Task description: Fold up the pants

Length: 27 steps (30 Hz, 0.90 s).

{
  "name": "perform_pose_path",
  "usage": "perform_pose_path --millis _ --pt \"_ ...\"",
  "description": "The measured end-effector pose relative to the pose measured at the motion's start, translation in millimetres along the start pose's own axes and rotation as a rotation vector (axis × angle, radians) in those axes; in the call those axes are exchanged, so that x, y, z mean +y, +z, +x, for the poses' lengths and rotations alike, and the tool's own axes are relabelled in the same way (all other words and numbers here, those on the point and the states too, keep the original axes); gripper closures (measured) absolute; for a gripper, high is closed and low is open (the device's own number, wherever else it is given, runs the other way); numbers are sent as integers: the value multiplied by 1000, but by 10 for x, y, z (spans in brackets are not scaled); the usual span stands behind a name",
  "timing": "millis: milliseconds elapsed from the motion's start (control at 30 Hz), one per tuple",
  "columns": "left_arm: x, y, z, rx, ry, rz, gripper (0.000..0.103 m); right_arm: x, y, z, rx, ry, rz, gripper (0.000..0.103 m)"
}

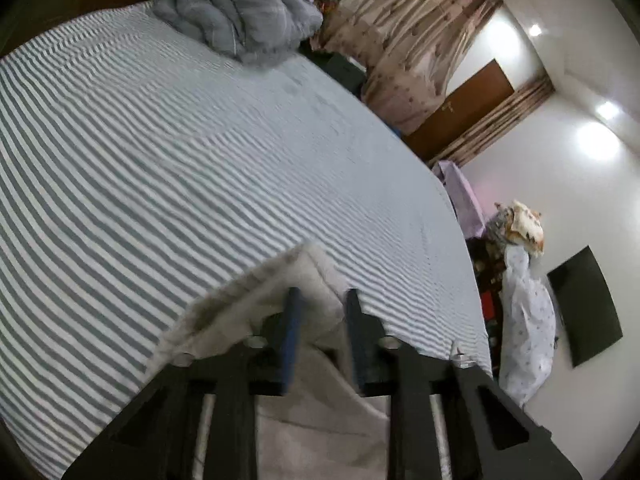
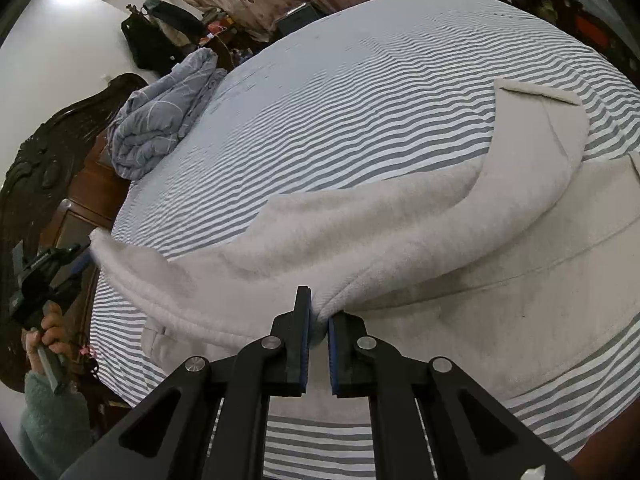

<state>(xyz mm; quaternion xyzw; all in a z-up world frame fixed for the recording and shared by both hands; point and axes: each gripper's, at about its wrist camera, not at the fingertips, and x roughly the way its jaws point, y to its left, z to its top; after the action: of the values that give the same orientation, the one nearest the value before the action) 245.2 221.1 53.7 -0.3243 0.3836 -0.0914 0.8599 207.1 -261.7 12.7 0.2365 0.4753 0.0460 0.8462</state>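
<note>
Right tongs (image 2: 318, 320) clenched on cream fleece pants (image 2: 400, 240); left tongs (image 1: 322, 300), at nine o'clock, pinch their corner above the grey-striped bed (image 2: 360, 100).

No text, label, brand, number or sign can be read in either view. The striped bed sheet (image 2: 360, 120), the pale pants (image 2: 440, 240) and the dark panel on the wall (image 1: 584, 304) bear no legible marks. The small things beyond the bed are too blurred to show any lettering.
</note>
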Motion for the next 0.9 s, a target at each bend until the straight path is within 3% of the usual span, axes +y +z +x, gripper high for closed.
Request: perform_pose_path --millis 67,133,300,533,700,767,833,900 --pt "74 -20 -56 -6 7 -15 84 -87 -86 18 14 3 12 97" --pt "169 -119 -44 38 12 -21 84 -143 -190 94 41 -1 13 97" --pt "390 -590 -86 99 26 -34 84 -320 -411 302 110 16 70 97" --pt "913 -1157 -189 104 69 -176 84 -364 -525 341 121 26 63 96" --pt "1108 -1410 -240 142 93 -184 84 -347 -531 407 133 29 65 96" --pt "1107 -1499 -269 158 70 -167 79 -353 -548 421 138 32 66 96" --pt "1074 -1586 -303 169 13 -173 64 -360 -564 439 141 29 62 96" --pt "1043 -1629 -323 153 -36 -198 36 -379 -579 450 144 28 62 96"
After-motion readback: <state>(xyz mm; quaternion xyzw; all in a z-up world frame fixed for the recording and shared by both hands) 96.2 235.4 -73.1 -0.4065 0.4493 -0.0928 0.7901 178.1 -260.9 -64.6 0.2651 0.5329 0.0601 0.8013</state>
